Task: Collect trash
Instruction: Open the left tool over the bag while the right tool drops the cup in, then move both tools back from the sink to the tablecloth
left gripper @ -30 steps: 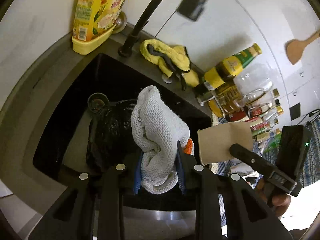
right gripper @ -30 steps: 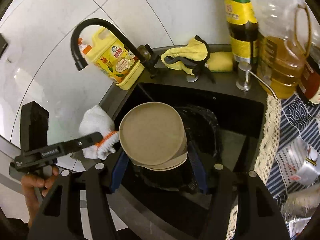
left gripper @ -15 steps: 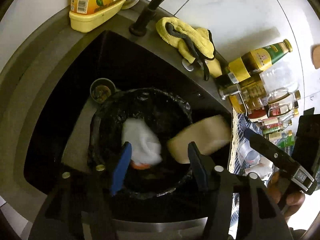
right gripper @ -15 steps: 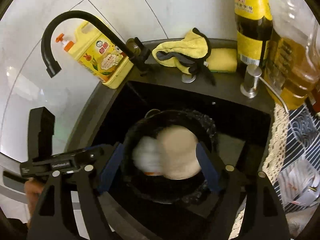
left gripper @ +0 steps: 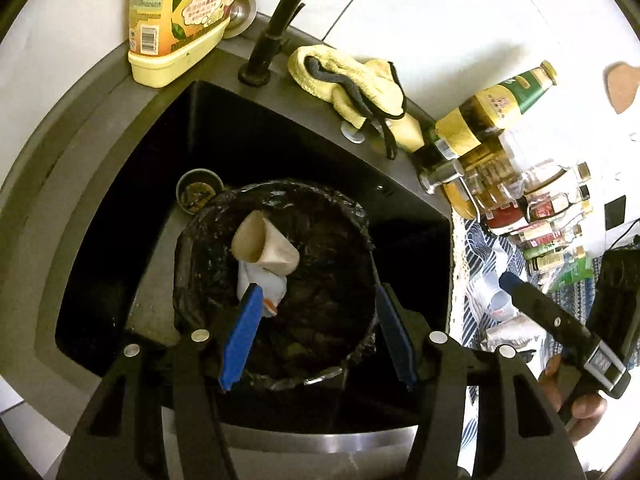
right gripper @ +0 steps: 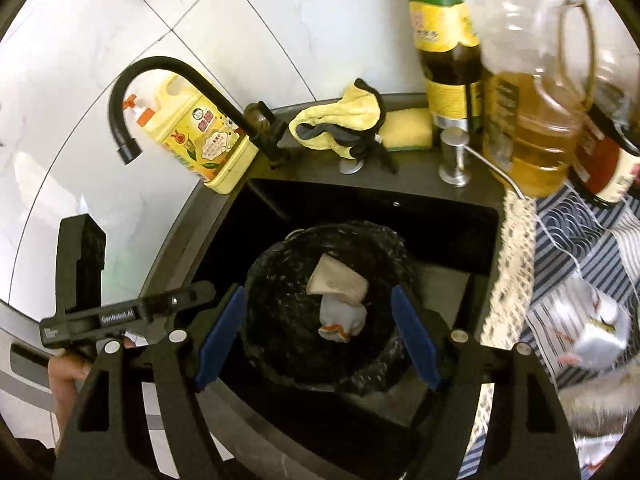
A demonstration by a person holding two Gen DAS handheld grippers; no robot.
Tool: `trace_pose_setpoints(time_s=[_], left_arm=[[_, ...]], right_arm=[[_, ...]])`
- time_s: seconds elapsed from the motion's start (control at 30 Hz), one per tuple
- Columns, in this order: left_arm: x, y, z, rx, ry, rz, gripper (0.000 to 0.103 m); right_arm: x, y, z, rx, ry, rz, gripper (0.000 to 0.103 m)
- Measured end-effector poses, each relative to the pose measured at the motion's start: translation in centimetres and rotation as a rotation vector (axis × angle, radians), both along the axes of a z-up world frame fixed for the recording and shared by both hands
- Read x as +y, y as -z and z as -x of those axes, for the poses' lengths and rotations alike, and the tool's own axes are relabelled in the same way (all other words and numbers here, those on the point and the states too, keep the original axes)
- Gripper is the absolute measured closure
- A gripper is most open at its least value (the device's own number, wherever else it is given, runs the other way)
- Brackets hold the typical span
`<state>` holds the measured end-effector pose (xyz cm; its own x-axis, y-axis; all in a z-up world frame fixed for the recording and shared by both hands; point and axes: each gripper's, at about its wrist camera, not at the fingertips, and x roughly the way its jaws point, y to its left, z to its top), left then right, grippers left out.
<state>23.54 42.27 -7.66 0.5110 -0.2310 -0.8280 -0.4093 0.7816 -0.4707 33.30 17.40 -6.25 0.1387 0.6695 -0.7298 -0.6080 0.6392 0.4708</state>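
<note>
Both your claws hang wide and empty: left claw (left gripper: 316,328), right claw (right gripper: 316,336). Tan paper cup (right gripper: 336,280) and white knitted rag (right gripper: 344,318) lie directly below, inside the black-lined bin (right gripper: 376,240).

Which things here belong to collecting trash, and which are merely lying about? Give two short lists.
Job:
paper cup
white glove
lined bin
left gripper, open
right gripper, open

Lying about:
yellow cloth
detergent bottle
oil jug
tap
</note>
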Motion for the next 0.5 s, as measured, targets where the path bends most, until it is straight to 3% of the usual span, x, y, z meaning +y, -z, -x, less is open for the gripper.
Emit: trace_pose_setpoints(time_s=[0.3,0.37,0.5], left_arm=[[-2.6,-1.5,2.6,-0.004,0.04,-0.029,0.046],[-3.1,-1.7,2.9,-0.003,0.048,-0.032,0.036],[-3.9,-2.0,3.3,-0.01,0.061,-0.028,0.036]], right_arm=[[-6.6,-1.0,3.3,-0.035,0.082,-0.004,0.028],[-8.0,-0.9,3.5,-0.027,0.111,0.006,0.028],[-10.6,-0.8,3.9,-0.017,0.165,0.035,0.028]])
